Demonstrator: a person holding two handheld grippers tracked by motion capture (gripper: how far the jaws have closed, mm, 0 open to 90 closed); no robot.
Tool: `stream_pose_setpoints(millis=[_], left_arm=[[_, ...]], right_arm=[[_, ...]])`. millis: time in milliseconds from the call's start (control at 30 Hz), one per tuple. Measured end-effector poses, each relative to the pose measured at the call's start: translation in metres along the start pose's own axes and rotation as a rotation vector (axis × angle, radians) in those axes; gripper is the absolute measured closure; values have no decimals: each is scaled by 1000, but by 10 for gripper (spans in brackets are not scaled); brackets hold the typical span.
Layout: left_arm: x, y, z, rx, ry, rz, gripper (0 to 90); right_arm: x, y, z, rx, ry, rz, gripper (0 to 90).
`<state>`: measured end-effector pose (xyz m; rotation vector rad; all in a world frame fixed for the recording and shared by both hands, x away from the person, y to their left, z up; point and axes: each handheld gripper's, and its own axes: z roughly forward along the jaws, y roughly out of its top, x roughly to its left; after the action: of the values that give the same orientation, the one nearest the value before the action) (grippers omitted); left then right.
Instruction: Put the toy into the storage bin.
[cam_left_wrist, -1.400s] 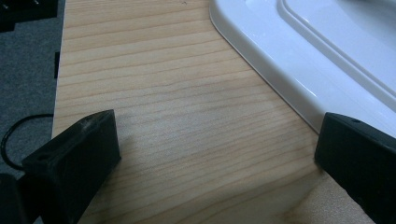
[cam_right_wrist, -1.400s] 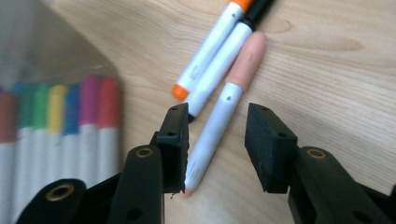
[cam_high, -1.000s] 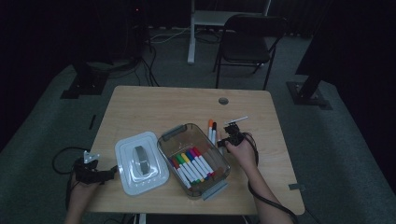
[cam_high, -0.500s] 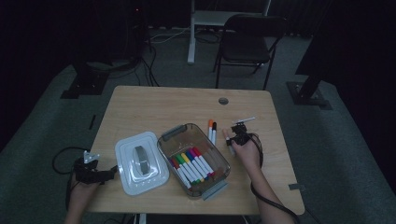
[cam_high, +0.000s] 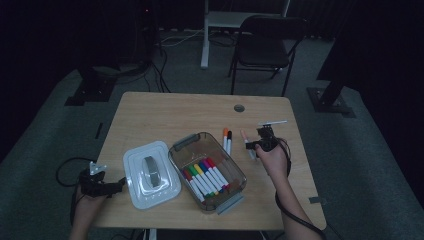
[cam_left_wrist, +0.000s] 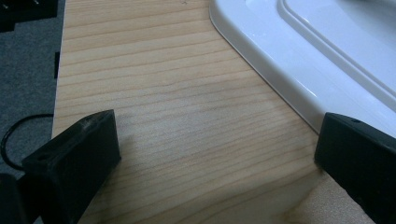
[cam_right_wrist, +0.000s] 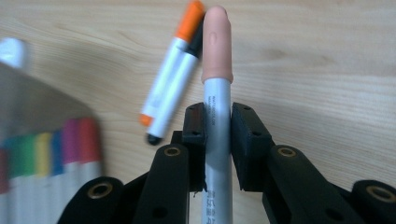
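peach-cap marker (cam_right_wrist: 217, 70), orange-cap marker (cam_right_wrist: 173, 70), white lid (cam_high: 151, 172)

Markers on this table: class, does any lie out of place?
Yes. Most markers lie side by side in the clear box, but an orange-capped marker and a black-capped marker lie loose on the table beside it. The right tongs are shut on a peach-capped marker.

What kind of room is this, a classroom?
Probably a dim recording room or lab, not a classroom: one small wooden table on grey carpet, black equipment stands with cables around it, and a folding chair behind.
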<state>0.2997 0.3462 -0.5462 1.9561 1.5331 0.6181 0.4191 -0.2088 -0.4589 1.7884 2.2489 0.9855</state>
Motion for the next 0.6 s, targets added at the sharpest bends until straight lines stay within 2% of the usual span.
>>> stream_pose_setpoints(millis=[33,67,133,233,267,300,333,367,433,500,533,600], left_arm=[[0,0,0,0,0,0,5],[0,0,0,0,0,0,5],[0,0,0,0,0,0,5],[0,0,0,0,0,0,5],[0,0,0,0,0,1,5],[0,0,0,0,0,1,5],[0,0,0,0,0,0,5],[0,0,0,0,0,0,5],[0,0,0,0,1,2,5],[0,0,0,0,0,2,5],[0,0,0,-1,1,0,5],[0,0,0,-1,1,1,5]], right_arm=[[5,1,-9,-17,20,-11,766],[5,1,-9,-17,20,-11,766],[14,3,-22,-47,56,-21,765],[22,5,-32,-70,82,-32,766],[31,6,-42,-89,105,-49,766],[31,6,-42,-89,105,-49,766],[44,7,-50,-105,133,-83,766],[44,7,-50,-105,133,-83,766],[61,8,-58,-108,169,-124,765],[61,8,-58,-108,169,-124,765],[79,8,-65,-110,211,-163,766],[89,8,-67,-109,234,-184,765]])
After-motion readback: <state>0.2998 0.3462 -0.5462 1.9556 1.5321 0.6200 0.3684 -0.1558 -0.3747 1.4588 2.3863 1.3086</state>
